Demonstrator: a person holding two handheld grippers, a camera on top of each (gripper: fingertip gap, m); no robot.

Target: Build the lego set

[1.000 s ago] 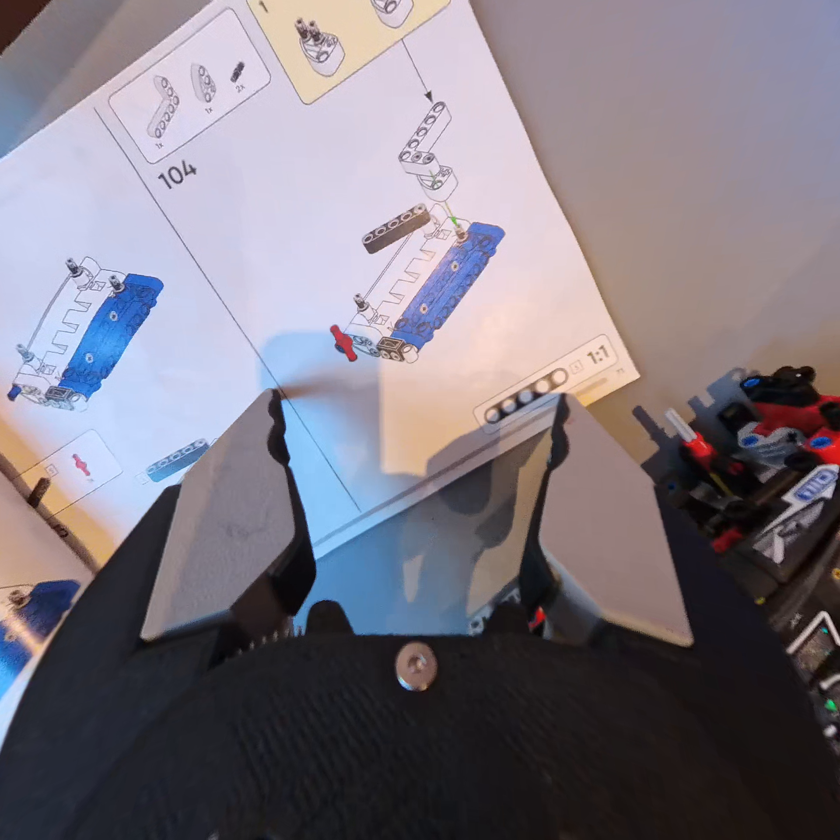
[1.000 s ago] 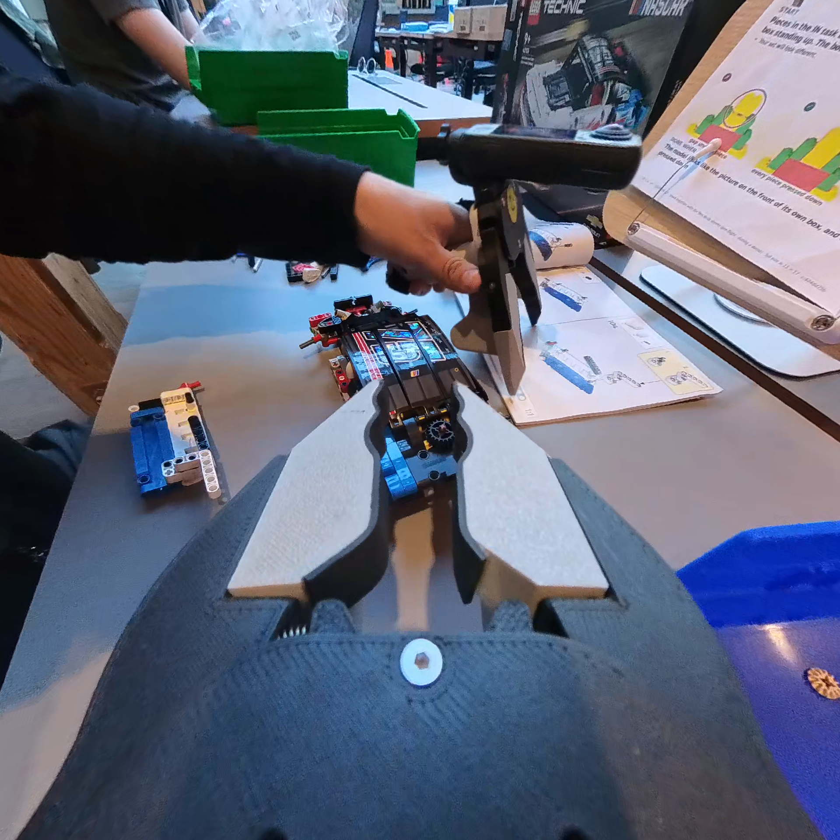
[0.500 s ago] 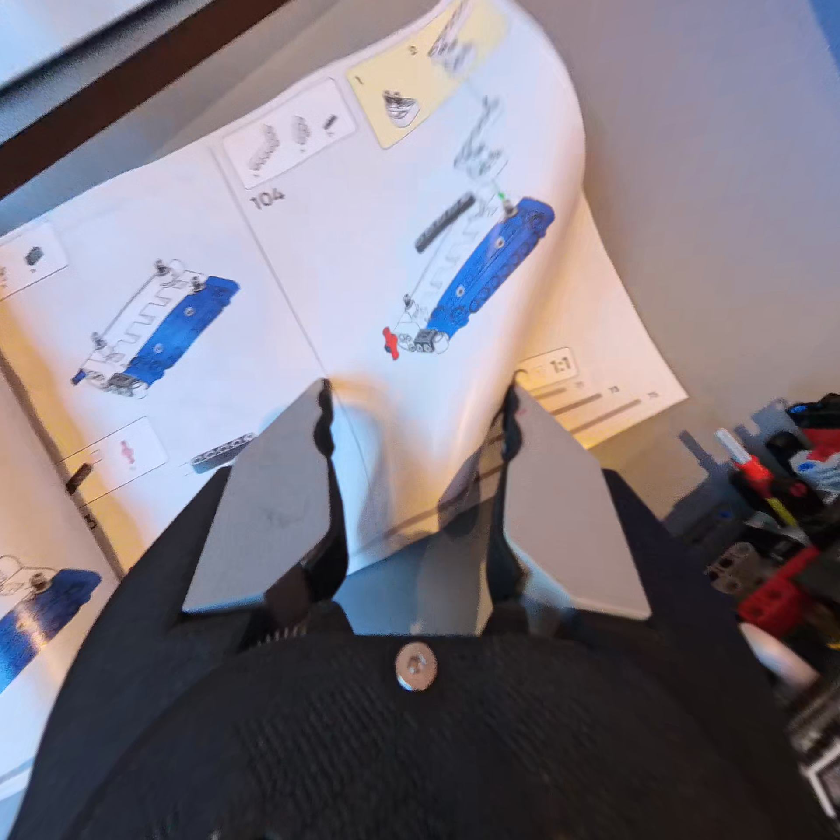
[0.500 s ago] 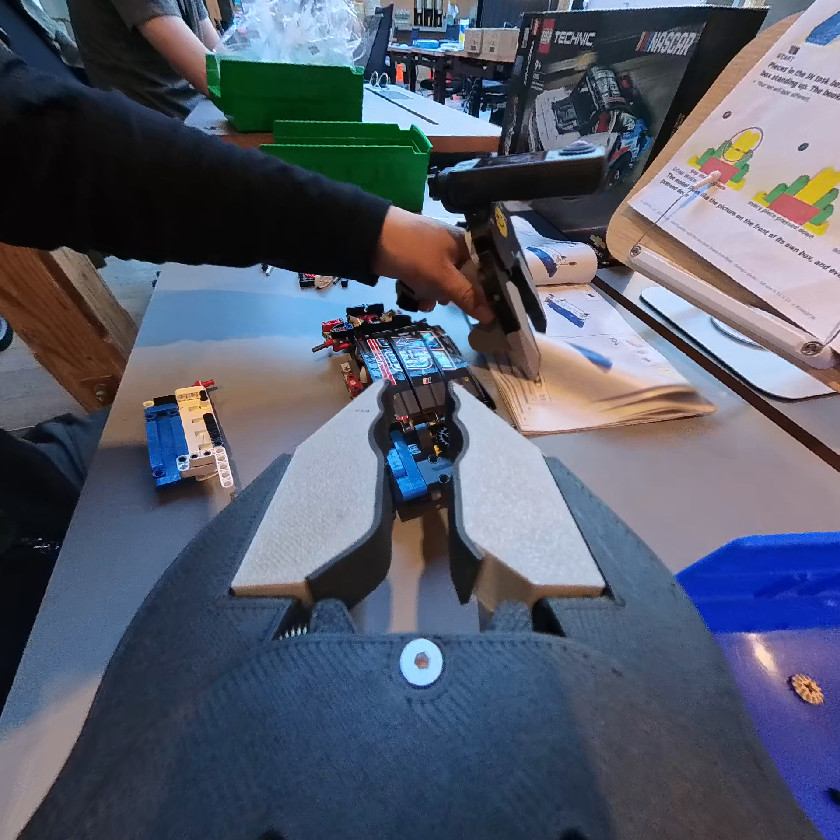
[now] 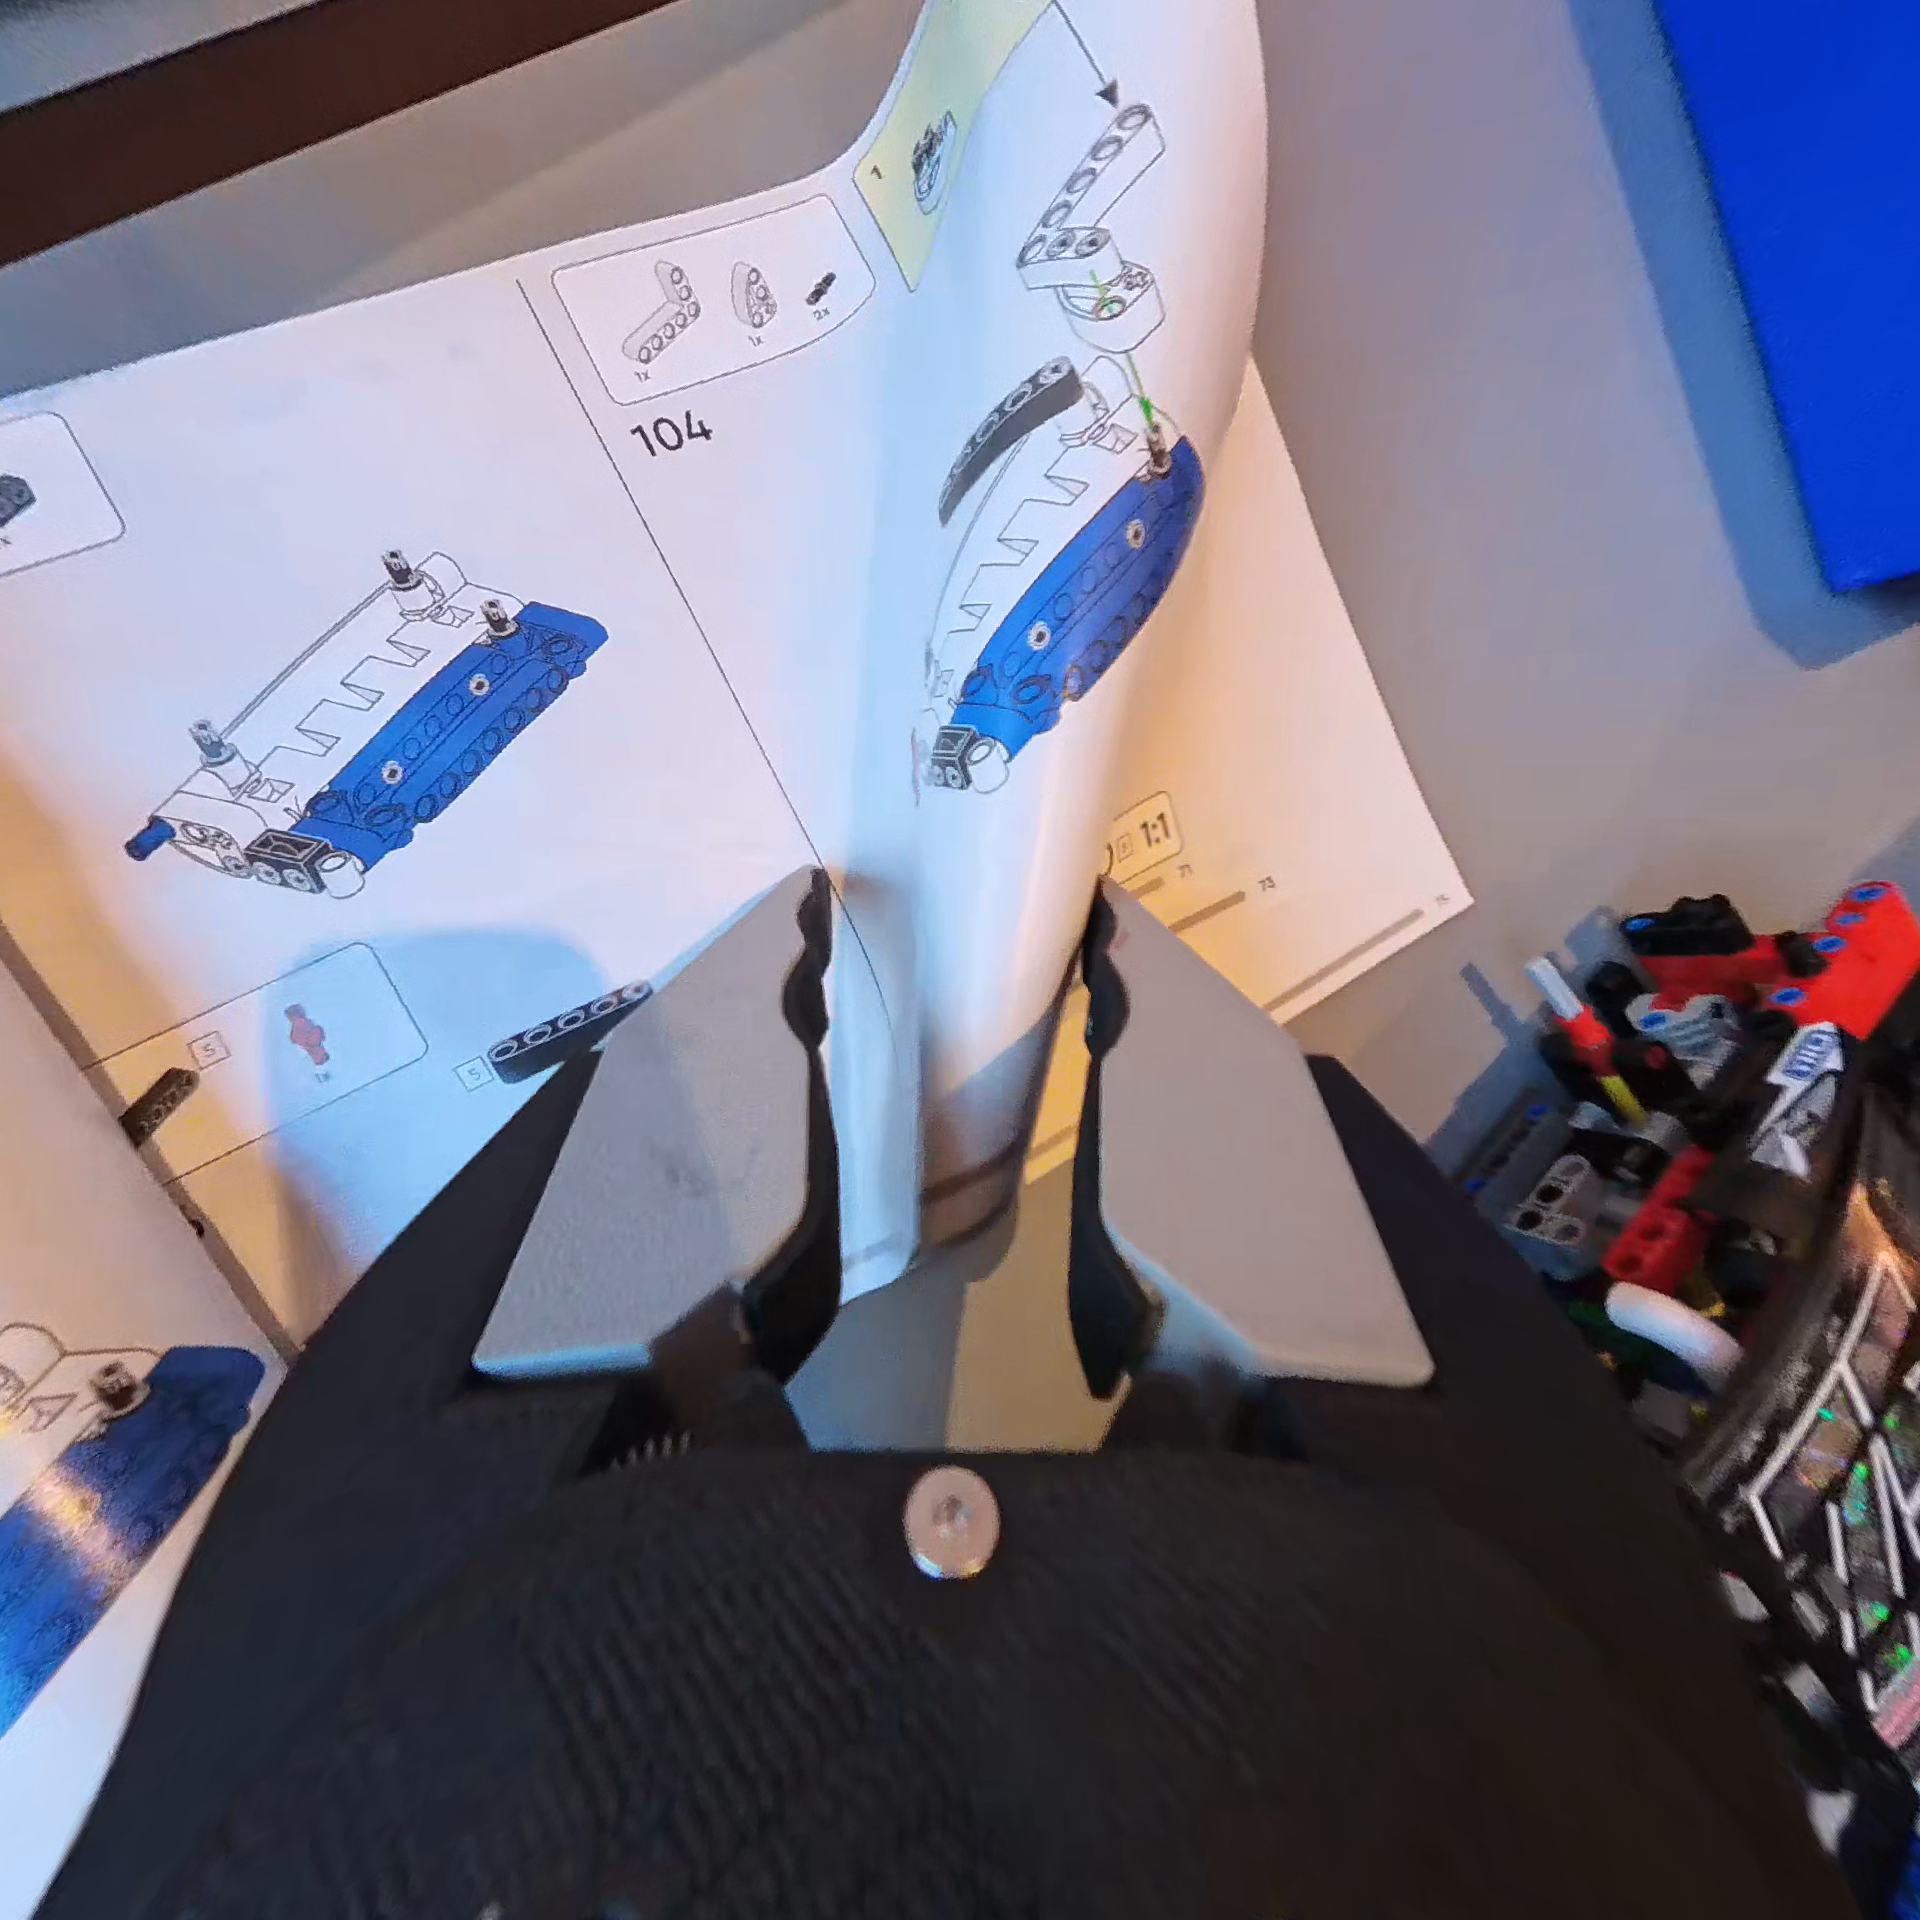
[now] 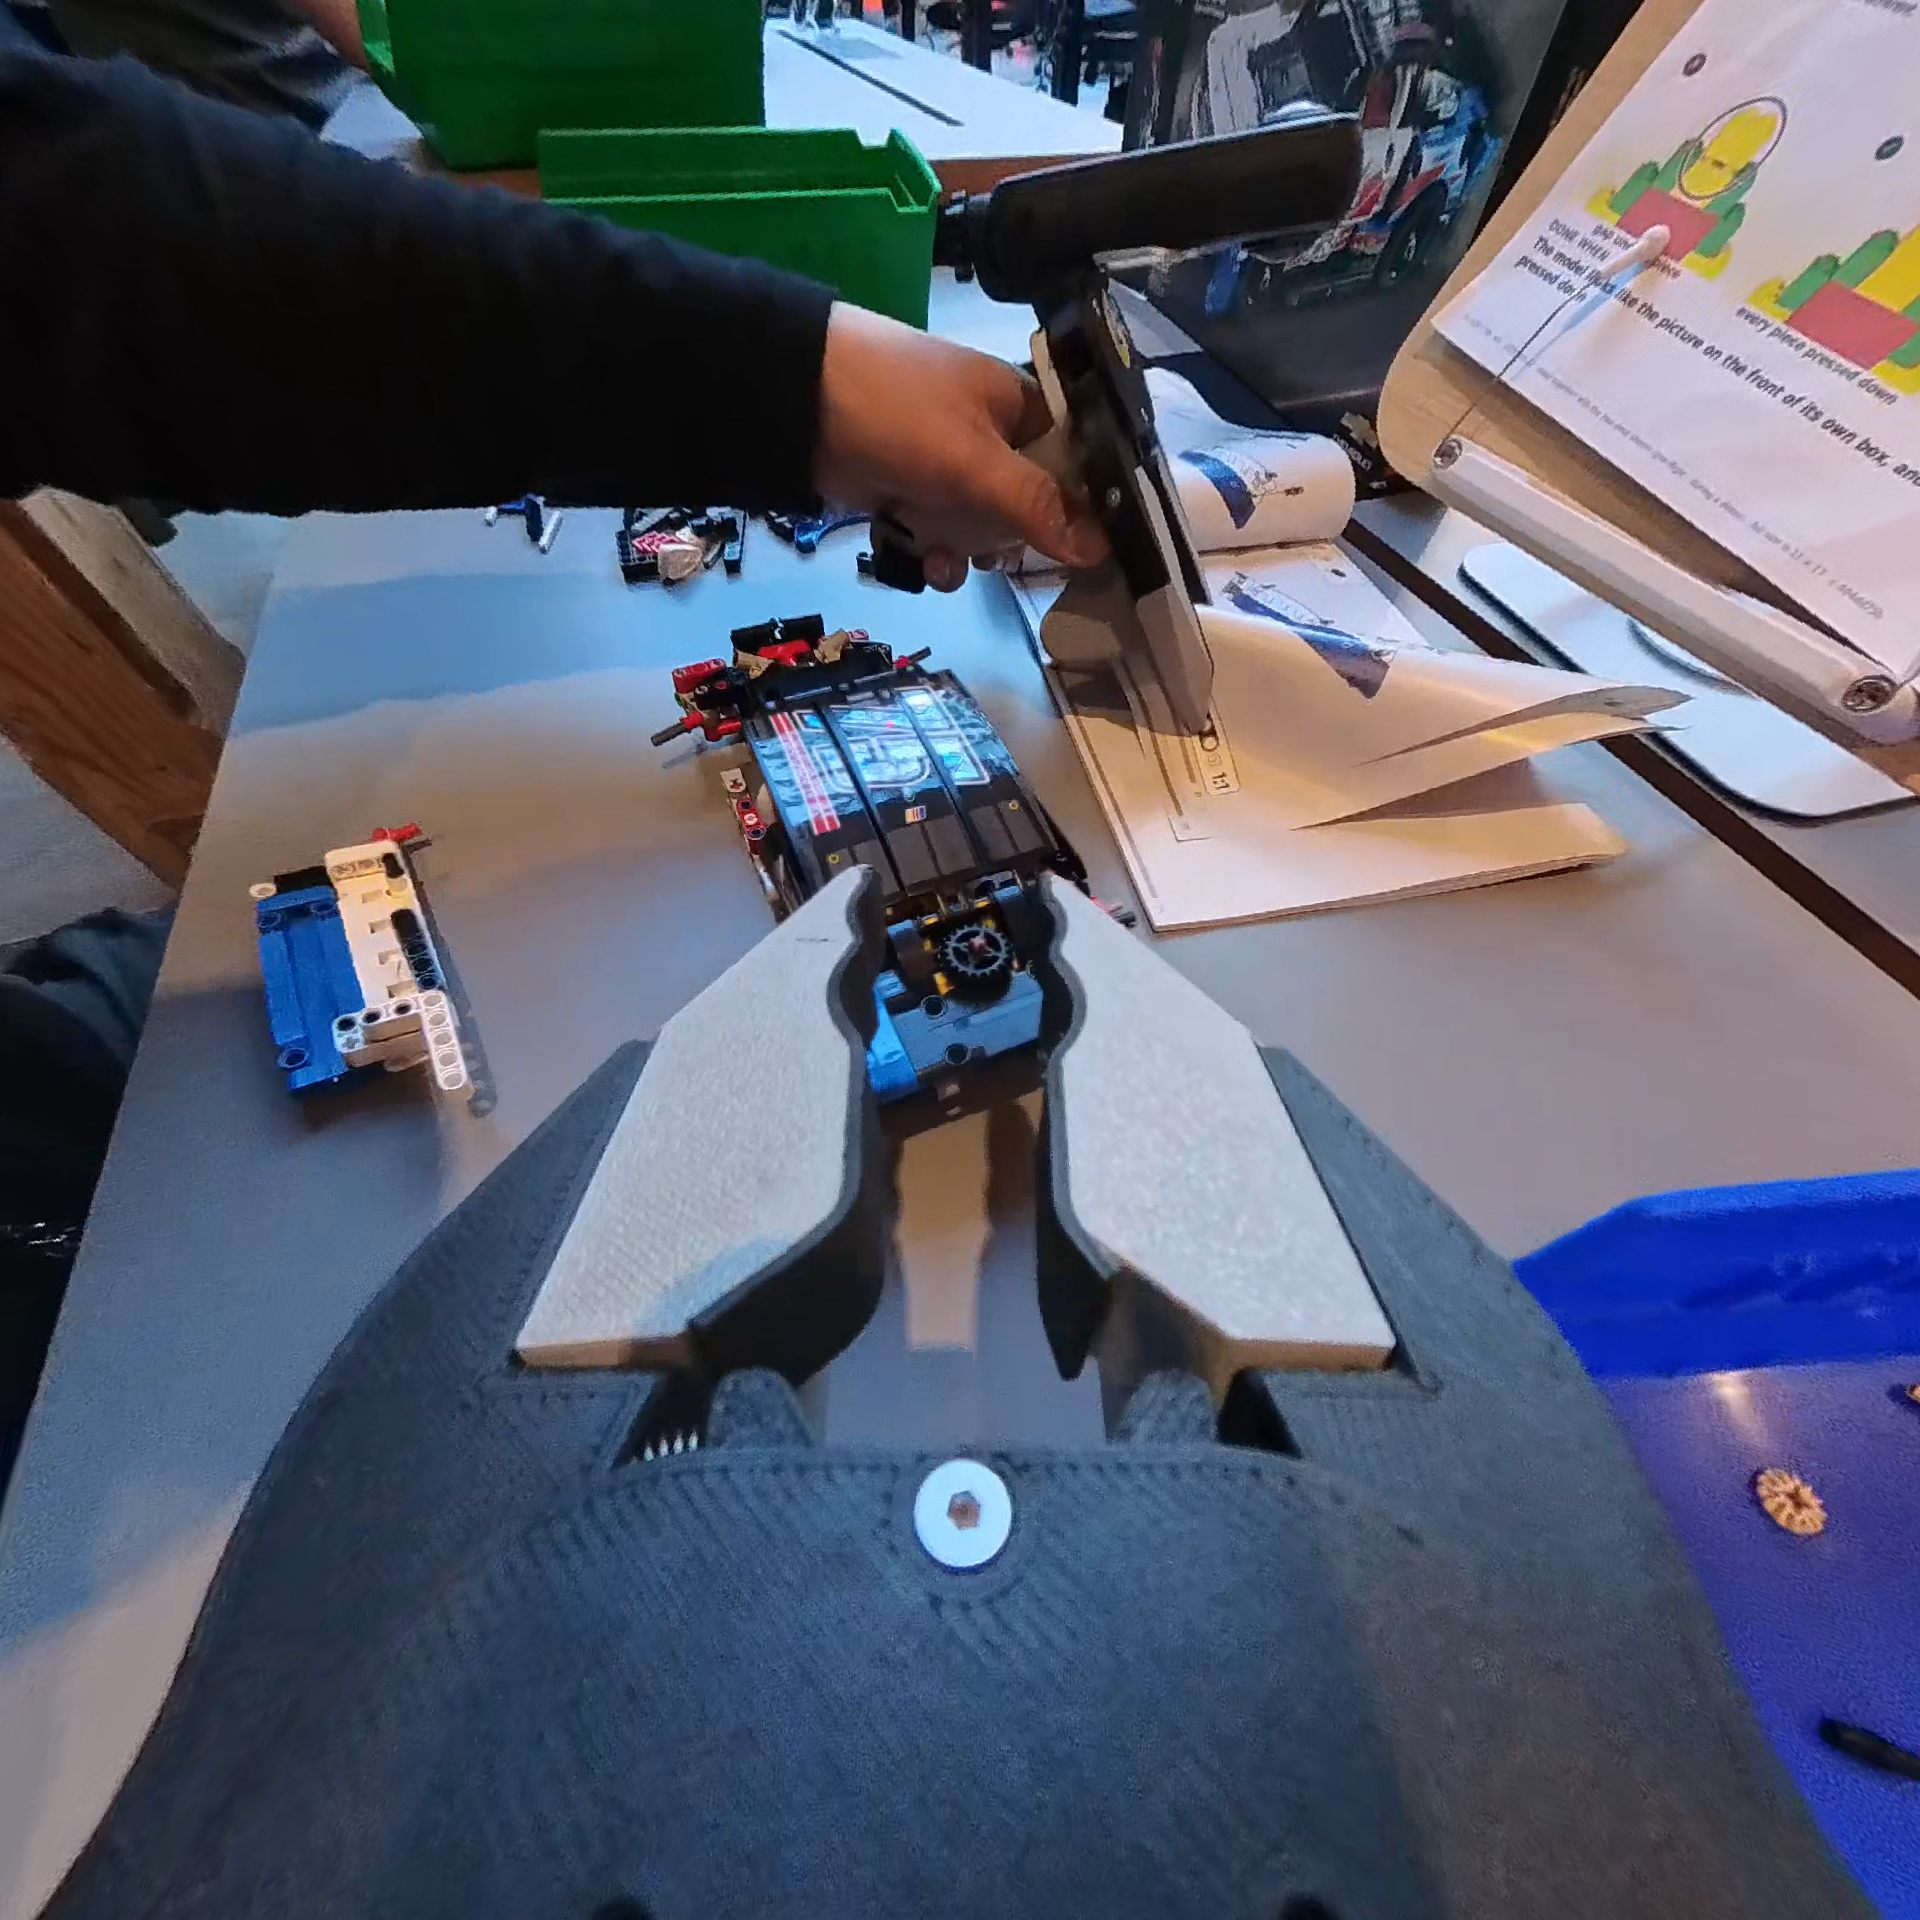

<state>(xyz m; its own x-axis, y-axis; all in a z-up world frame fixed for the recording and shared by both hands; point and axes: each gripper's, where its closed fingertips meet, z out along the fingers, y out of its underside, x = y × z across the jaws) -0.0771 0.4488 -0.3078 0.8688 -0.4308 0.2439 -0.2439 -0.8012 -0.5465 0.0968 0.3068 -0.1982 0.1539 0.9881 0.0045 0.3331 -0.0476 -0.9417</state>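
The open instruction booklet lies on the grey table. My left gripper presses on it, jaws partly closed, and the right-hand page buckles up between the fingers. In the right wrist view a hand holds that gripper down on the booklet. My right gripper is slightly open and empty, hovering just short of the black, red and blue lego car. The car also shows in the left wrist view. A blue and white sub-assembly lies left of the car.
A blue bin with a tan gear sits at the near right and also shows in the left wrist view. Green bins, the set box and a stand with a printed sheet are at the back. Loose parts lie beyond the car. My right fingertips sit around 25 cm from my left ones.
My left gripper's jaws have narrowed on the booklet and the flat right-hand page has buckled up between them. My right gripper has barely moved.
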